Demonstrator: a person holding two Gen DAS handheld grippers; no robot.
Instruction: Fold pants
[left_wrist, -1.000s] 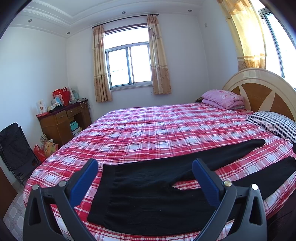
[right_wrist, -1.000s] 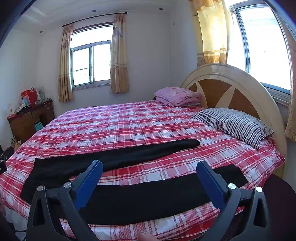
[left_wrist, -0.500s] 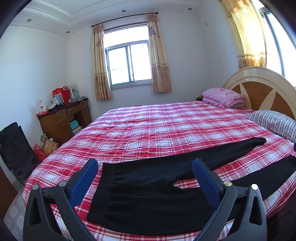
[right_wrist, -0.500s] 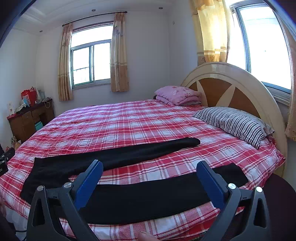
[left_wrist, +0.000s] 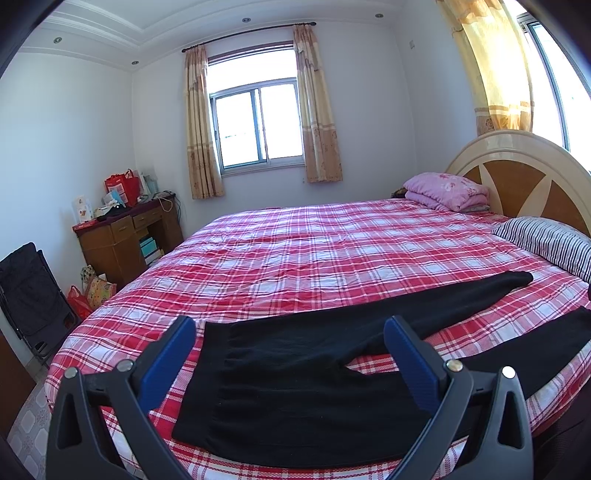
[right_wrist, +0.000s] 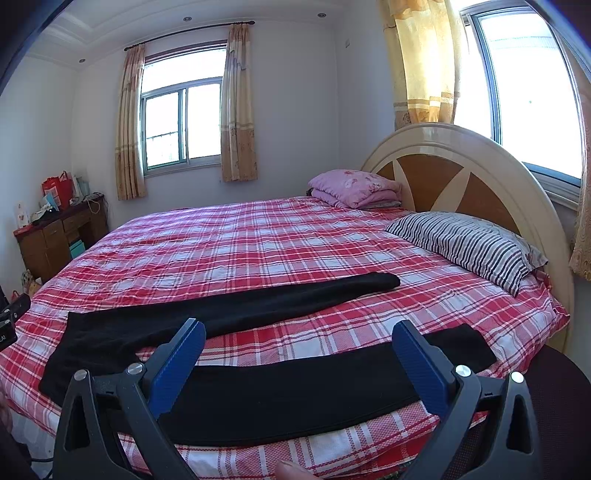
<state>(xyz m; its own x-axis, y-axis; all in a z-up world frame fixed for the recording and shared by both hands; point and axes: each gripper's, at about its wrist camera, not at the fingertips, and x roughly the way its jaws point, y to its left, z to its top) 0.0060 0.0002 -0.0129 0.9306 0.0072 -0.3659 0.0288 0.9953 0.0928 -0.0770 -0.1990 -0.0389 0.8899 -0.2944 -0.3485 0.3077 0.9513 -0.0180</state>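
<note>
Black pants (left_wrist: 295, 387) lie flat near the front edge of a red plaid bed (left_wrist: 314, 251), waistband at the left and both legs spread to the right. They also show in the right wrist view (right_wrist: 288, 391). My left gripper (left_wrist: 290, 354) is open and empty, held above the waist and hip part. My right gripper (right_wrist: 299, 358) is open and empty, held above the near leg. The far leg (right_wrist: 277, 299) angles away toward the pillow.
A striped pillow (right_wrist: 465, 243) and a folded pink blanket (right_wrist: 354, 186) lie by the round headboard (right_wrist: 461, 166) at the right. A wooden desk (left_wrist: 125, 236) with bags and a black folding chair (left_wrist: 29, 295) stand left of the bed.
Both views have shifted very slightly; the pants have not moved and both grippers stay open.
</note>
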